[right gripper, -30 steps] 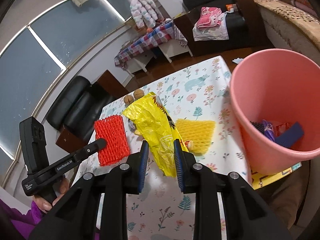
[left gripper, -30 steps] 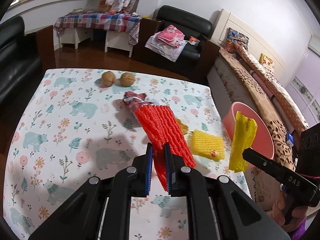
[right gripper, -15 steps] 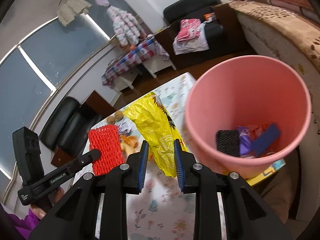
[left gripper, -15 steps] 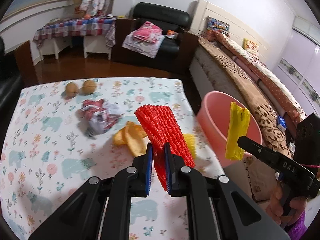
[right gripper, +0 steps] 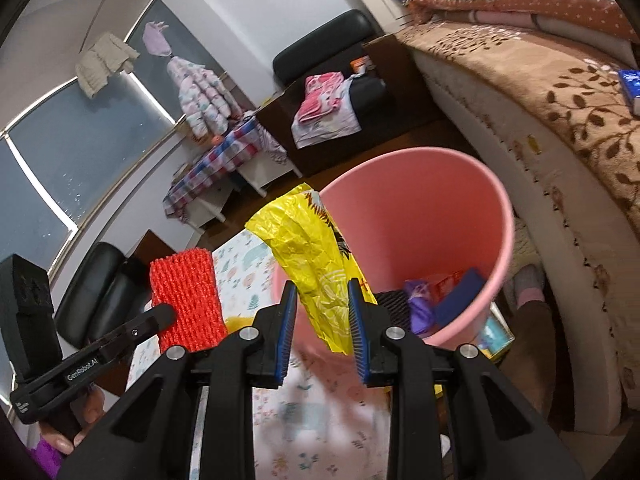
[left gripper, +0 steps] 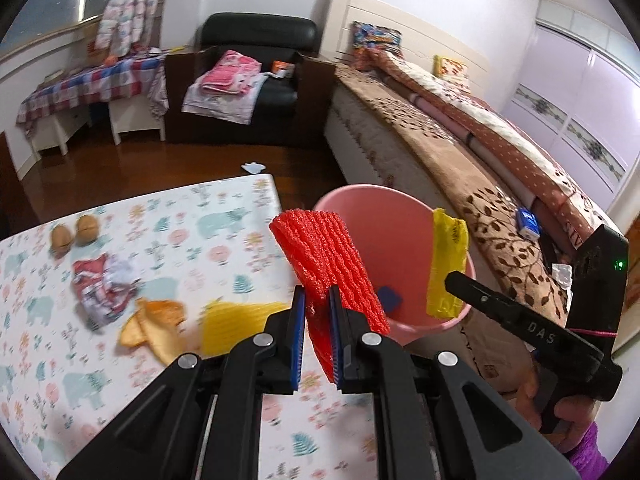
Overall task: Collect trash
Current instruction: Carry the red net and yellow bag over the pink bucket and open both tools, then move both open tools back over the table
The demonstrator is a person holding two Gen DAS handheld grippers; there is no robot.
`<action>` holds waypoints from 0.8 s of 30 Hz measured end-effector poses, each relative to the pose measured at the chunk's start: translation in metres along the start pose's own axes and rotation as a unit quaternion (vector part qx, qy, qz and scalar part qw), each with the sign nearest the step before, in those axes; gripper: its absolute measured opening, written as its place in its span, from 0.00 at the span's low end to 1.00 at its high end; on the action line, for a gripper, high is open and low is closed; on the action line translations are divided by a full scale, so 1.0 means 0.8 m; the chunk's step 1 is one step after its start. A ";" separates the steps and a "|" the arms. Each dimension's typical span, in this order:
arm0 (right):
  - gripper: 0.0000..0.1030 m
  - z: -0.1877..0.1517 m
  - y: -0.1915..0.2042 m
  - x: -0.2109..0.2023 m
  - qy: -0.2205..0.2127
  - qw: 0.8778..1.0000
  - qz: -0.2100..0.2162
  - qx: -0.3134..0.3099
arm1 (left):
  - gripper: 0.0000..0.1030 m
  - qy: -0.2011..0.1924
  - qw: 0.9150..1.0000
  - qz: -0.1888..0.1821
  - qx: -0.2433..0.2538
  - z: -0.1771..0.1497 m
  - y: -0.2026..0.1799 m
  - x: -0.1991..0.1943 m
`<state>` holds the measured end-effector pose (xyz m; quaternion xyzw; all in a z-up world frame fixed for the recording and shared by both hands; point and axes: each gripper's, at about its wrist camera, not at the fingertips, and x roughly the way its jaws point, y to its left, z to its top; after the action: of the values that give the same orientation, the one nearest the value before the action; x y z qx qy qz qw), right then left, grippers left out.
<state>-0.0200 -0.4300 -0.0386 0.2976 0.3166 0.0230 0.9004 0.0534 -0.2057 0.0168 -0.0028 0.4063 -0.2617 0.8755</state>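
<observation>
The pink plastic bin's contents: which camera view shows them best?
The right wrist view: it looks into the pink plastic bin and shows a blue piece, a purple wrapper and a black piece. In the left wrist view, the red foam net hides most of the inside.

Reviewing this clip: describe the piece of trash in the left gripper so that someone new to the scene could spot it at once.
Start at the pink bin off the corner of the floral-cloth table. Just in front of its rim, the left gripper is clamped on a red foam net sleeve, standing upright. The yellow wrapper beside it is smooth plastic, while this is ribbed, bright red mesh.
</observation>
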 end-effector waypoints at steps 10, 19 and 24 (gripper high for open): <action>0.25 0.007 -0.018 0.004 -0.007 0.999 -0.034 -0.002 | 0.11 0.015 1.000 -0.009 0.022 0.017 -0.040 0.053; 0.30 0.008 -0.030 0.009 -0.004 0.999 -0.042 0.007 | 0.34 0.026 0.999 -0.019 0.018 0.020 -0.049 0.077; 0.32 0.008 -0.030 0.008 -0.004 0.999 -0.044 0.005 | 0.34 0.019 0.999 -0.012 0.028 0.019 -0.051 0.071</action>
<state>-0.0146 -0.4515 -0.0509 0.2880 0.3258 -0.0198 0.9003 0.0758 -0.2701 -0.0043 0.0223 0.4156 -0.2835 0.8640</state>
